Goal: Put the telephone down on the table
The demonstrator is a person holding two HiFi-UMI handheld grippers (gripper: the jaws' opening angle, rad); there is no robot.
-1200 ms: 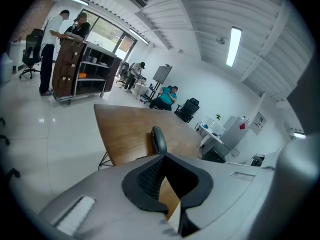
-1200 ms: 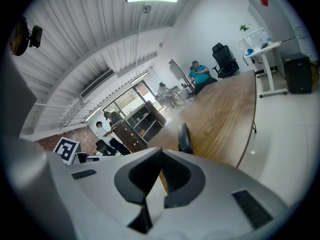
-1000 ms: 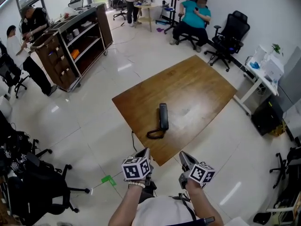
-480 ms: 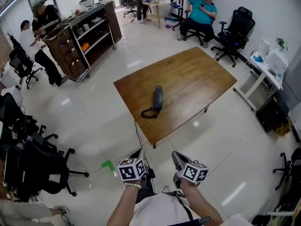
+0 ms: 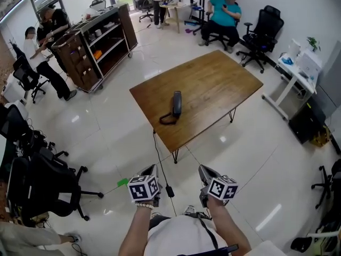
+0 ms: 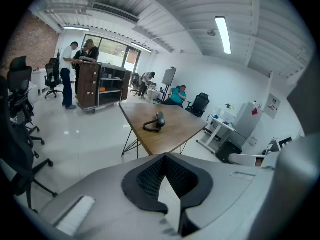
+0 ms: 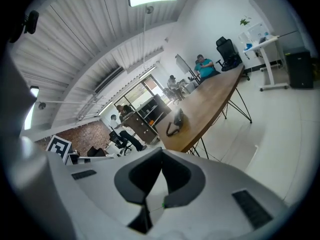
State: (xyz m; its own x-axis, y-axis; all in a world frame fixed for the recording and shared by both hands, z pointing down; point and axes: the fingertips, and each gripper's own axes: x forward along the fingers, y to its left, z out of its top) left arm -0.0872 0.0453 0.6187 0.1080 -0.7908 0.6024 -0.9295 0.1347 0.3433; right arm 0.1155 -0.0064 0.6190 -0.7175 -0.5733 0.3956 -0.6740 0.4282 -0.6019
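Floor (image 5: 106, 137): glossy white tile with patches of glare.
Table (image 5: 213, 84): rectangular wood top on thin dark legs; the far legs are hidden beneath it.
Shelf (image 5: 93, 41): dark wood, beyond the table's left corner; its contents are too small to tell.
Chairs (image 5: 48, 180): black, crowded at left, partly cut off by the edge.
Left gripper (image 5: 151, 169): grey, jaws closed, empty, over the floor, well apart from the table.
Right gripper (image 5: 205, 170): likewise closed on nothing.
Telephone (image 5: 176, 103): black handset lying flat on the table, near its left edge.
Cord (image 5: 167, 119): looped at the handset's near end.
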